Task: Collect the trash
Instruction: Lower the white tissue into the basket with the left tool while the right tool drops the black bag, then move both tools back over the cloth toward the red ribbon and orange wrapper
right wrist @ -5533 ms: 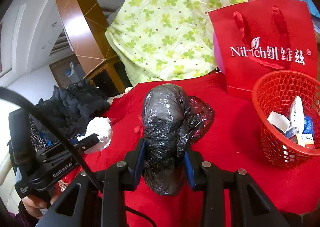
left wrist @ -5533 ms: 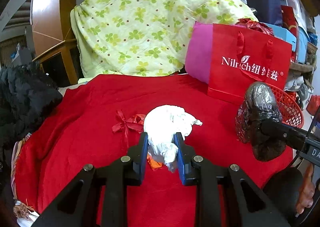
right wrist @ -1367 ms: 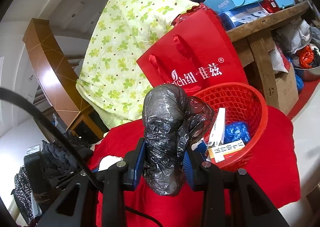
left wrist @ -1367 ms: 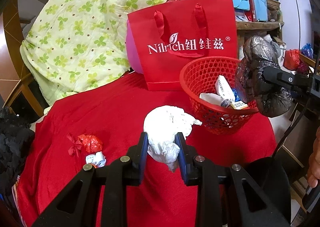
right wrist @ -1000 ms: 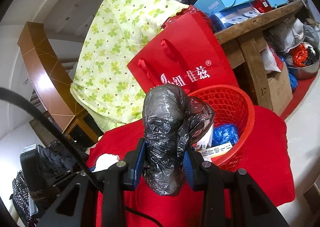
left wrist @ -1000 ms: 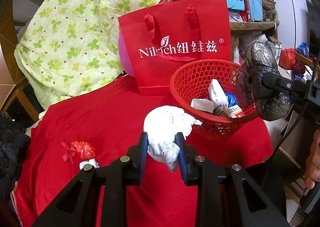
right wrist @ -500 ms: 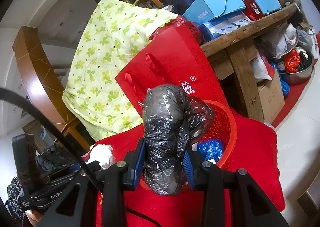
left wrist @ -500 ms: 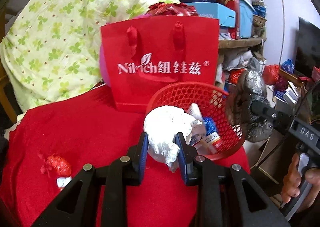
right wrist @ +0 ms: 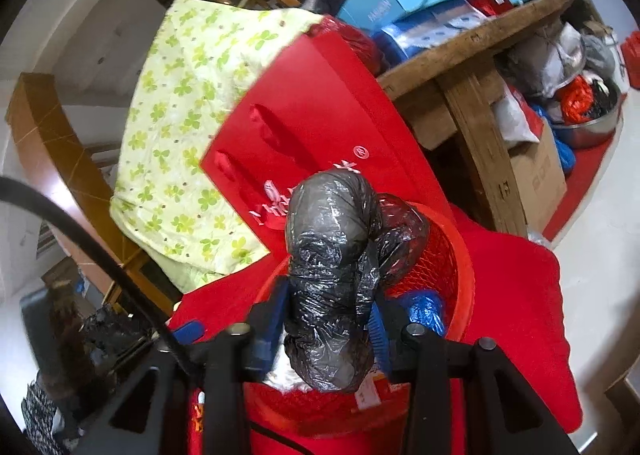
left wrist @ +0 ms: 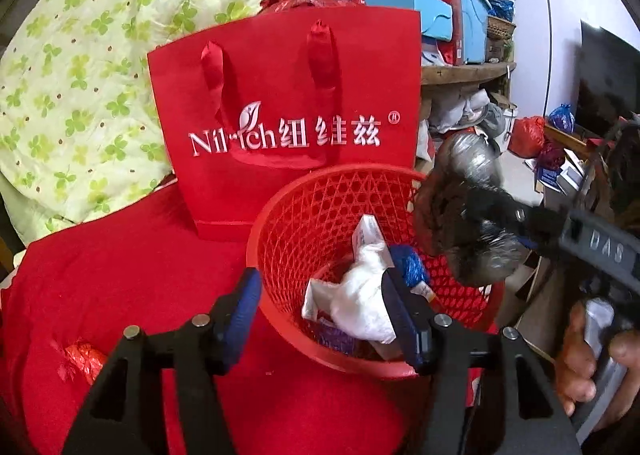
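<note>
Left claw (left wrist: 320, 307), jaws spread wide, poised over the near rim of the red mesh basket (left wrist: 280, 223). Nothing sits between its blue pads; a crumpled white tissue wad (left wrist: 360, 307) lies inside the basket, against the inner face of the right-hand pad, apparently resting on the other rubbish there, a small white carton (left wrist: 370, 235) and a blue wrapper (left wrist: 408, 263) among them. Whether the wad touches that pad cannot be told.

Right claw (right wrist: 328, 319), closed around a crumpled black plastic bag (right wrist: 336, 255), which stands with its long axis upright between the pads, its bulk rising above them and its lower end hanging below. In the right wrist view the bag hangs directly above the basket's opening; in the left wrist view it overlaps the basket's far right rim. The release therefore appears to turn on one relation: bag above opening, basket straight below the right claw.

The basket stands on a red cloth-covered surface (left wrist: 120, 275), just before a red gift bag (left wrist: 288, 103). A red crumpled wrapper (left wrist: 82, 359) lies on the cloth, nearer the left claw.
</note>
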The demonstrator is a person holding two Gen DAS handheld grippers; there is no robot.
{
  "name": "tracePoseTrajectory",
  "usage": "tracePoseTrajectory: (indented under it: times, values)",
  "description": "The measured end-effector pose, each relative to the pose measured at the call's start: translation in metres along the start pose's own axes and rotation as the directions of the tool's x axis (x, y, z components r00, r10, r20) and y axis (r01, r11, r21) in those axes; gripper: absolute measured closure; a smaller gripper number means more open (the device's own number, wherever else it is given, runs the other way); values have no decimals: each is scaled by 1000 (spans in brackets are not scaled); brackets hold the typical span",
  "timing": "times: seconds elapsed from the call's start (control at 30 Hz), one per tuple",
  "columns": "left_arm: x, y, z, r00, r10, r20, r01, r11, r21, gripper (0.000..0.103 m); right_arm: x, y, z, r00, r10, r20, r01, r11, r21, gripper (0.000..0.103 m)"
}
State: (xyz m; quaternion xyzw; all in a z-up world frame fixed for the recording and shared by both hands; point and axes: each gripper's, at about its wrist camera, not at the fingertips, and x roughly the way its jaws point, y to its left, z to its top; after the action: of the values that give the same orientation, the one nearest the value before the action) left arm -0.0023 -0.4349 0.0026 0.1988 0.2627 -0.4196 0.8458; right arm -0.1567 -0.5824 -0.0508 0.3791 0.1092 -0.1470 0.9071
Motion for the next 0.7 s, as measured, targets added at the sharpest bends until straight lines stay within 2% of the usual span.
tracePoseTrajectory:
  times: [0.03, 0.17, 0.27, 0.37, 0.47, 0.57, 0.7]
  values:
    - [-1, 2, -3, 1000, -2, -3, 2, 1000, -3, 40, 2, -1, -1, 1000, -3, 5, 3, 1000, 7, 32]
    - [-11, 17, -23, 999, 41, -19, -41, 999, -2, 40, 0, 3, -7, 1000, -3, 3, 4, 1000, -20, 32]
    - [-22, 35, -46, 997, 64, -46, -66, 997, -37, 39, -10, 14, -11, 1000, 10, 23, -8, 998, -66, 32]
    - [-35, 53, -80, 992, 92, -82, -97, 993, -65, 39, -25, 34, -16, 997, 52, 50, -44, 989, -138, 32]
    - [-49, 76, -124, 981, 142, -135, -154, 984, -88, 39, -34, 57, -22, 994, 102, 50, -90, 975, -203, 32]
    - [-61, 100, -158, 967, 184, -176, -208, 969, -134, 39, -29, 87, -37, 989, 149, 5, -142, 955, -259, 32]
    - [-75, 135, -195, 945, 244, -218, -289, 934, -211, 39, -2, 128, -75, 973, 188, -133, -221, 921, -320, 32]
